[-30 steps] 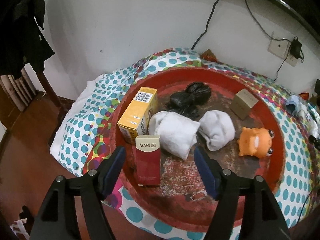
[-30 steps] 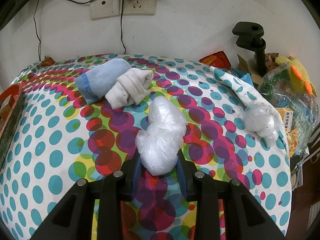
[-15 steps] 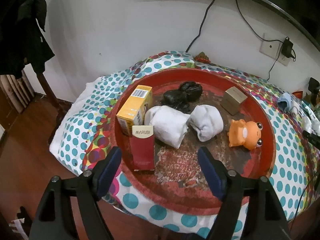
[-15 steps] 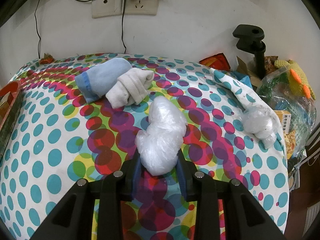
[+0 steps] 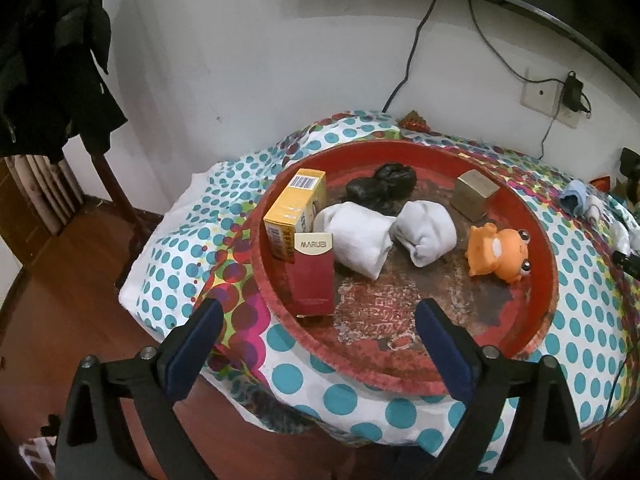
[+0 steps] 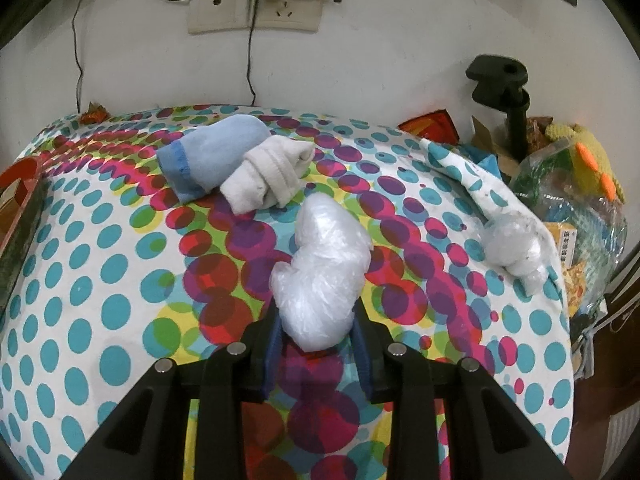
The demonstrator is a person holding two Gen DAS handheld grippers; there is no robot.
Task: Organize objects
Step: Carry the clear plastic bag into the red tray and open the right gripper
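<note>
While R tongs (image 6: 316,332) clamp clear plastic bag (image 6: 324,276), L tongs (image 5: 316,344), just widened, gape empty.

Even, soft indoor light, sharp at centre; strong fisheye bending with black vignette corners, dim upper left of the left view, mild glare lower-right edge of the right view

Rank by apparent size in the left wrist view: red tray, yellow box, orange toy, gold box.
1. red tray
2. yellow box
3. orange toy
4. gold box, though it sits farther away, so its ranking below the toy is unsure.
</note>
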